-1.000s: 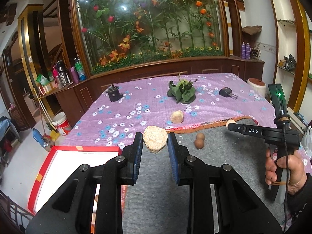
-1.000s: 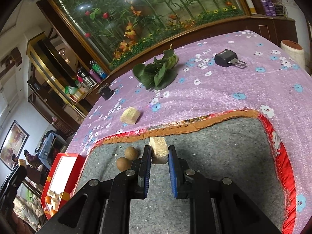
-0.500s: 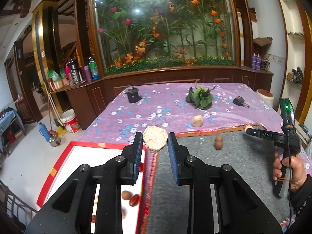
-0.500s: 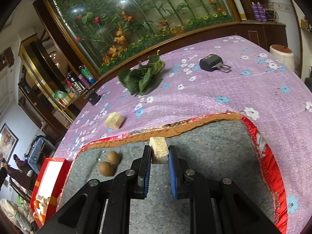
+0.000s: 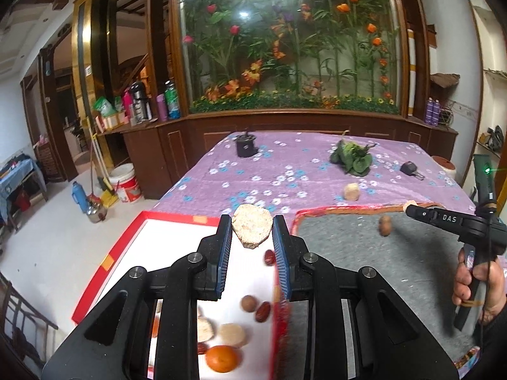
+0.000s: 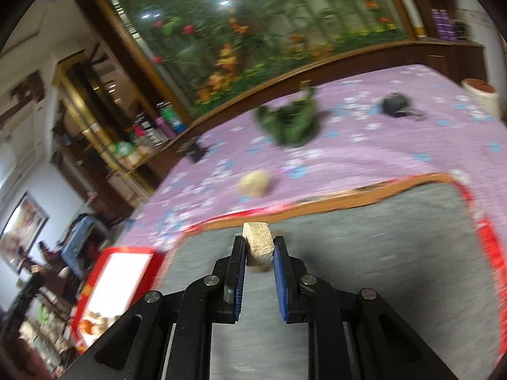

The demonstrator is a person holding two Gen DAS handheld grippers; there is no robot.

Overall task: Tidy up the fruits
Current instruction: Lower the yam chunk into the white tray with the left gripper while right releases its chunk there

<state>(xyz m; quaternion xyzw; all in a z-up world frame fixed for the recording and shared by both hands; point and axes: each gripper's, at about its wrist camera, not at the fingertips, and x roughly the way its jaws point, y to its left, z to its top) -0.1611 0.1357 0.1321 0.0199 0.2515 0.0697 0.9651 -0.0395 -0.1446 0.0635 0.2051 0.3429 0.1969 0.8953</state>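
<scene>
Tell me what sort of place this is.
Probably a lived-in home's main room: a table under a purple flowered cloth, a glass-fronted artificial flower display in wooden cabinetry, and a white plastic bucket with cleaning gear on the floor.

The left tool (image 5: 252, 237) points forward and slightly down, its two blue-padded fingers (image 5: 223, 253) pressed against the sides of a pale chunk (image 5: 252, 230) held between them. The right tool (image 6: 259, 253) is likewise closed on a smaller pale block (image 6: 259, 247), gripped at the tips of its pads; that view is smeared, so its tilt is hard to judge. From the left camera, the right hand (image 5: 475, 288) wraps the right tool's upright handle, fingers curled round it.
</scene>
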